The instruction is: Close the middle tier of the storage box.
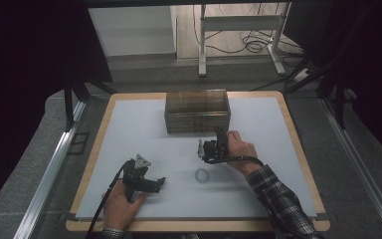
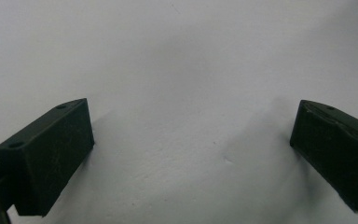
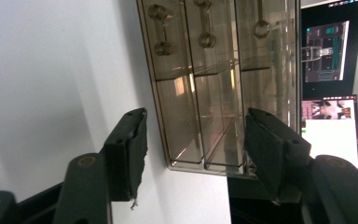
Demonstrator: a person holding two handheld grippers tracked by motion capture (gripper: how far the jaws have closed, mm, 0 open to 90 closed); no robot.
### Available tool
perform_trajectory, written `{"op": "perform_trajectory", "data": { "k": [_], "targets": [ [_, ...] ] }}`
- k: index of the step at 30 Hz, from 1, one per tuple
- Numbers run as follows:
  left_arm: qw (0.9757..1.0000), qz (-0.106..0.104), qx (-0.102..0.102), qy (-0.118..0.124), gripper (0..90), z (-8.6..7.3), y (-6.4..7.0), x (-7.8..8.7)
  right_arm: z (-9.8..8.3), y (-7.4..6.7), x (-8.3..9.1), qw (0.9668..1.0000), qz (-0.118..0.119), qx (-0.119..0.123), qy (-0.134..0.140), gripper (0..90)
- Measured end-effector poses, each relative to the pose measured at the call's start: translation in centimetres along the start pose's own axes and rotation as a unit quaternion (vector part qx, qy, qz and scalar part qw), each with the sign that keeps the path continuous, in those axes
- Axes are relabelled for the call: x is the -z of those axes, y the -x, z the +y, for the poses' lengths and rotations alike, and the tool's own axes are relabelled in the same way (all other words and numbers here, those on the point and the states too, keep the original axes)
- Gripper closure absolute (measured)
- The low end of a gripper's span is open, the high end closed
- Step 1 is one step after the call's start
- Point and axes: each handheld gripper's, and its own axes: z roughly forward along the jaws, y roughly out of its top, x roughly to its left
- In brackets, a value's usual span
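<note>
Smoked clear plastic forms the drawer box (image 1: 197, 110), which is standing at the far middle of the white counter (image 1: 129, 134). The right hand-held gripper (image 1: 210, 147) is hovering just near of the box front, turned on its side and aimed at the drawers. Its jaws are standing half spread with nothing between them. In the right gripper view, the drawer handles (image 3: 161, 29) are lying ahead of the jaws, not yet reached. The step in hand is judged to be the approach to a drawer. The next move is calling for a short advance, alignment of the jaws on either side of one handle, then closure and a straight pull toward the near edge.

The left hand-held gripper (image 1: 155, 184) is resting on the near left of the counter, jaws spread wide and empty. A small clear ring (image 1: 202, 175) is lying between the two hand-held grippers.

No brand or label is readable; the screens (image 3: 328, 126) behind the box are too blurred to read.
</note>
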Motion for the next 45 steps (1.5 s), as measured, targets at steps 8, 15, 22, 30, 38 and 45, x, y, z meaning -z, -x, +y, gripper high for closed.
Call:
{"op": "perform_trajectory", "data": {
  "k": [8, 15, 22, 30, 38, 45],
  "targets": [
    [1.0, 0.0, 0.0, 0.0, 0.0, 0.0, 0.0, 0.0, 0.8, -0.3, -0.8, 0.9996, -0.021, 0.02, 0.001, 46.0],
    [1.0, 0.0, -0.001, -0.002, 0.0, 0.0, 0.0, 0.0, 1.2, -0.6, -1.4, 0.9988, -0.034, 0.035, 0.004, 51.1],
    [1.0, 0.0, 0.0, -0.001, 0.0, 0.0, 0.0, 0.0, 1.9, -0.8, -1.9, 0.9973, -0.048, 0.054, 0.006, 57.4],
    [1.0, 0.0, 0.0, -0.001, 0.0, 0.0, 0.0, 0.0, 2.6, -1.1, -2.5, 0.9957, -0.065, 0.067, 0.004, 63.7],
    [1.0, 0.0, 0.0, 0.0, 0.0, 0.0, 0.0, 0.0, 3.0, -1.1, -3.3, 0.9953, -0.071, 0.066, 0.003, 69.8],
    [1.0, 0.0, 0.0, 0.0, 0.0, 0.0, 0.0, 0.0, 3.3, -1.1, -3.7, 0.9954, -0.07, 0.065, 0.003, 74.1]
  ]
}}
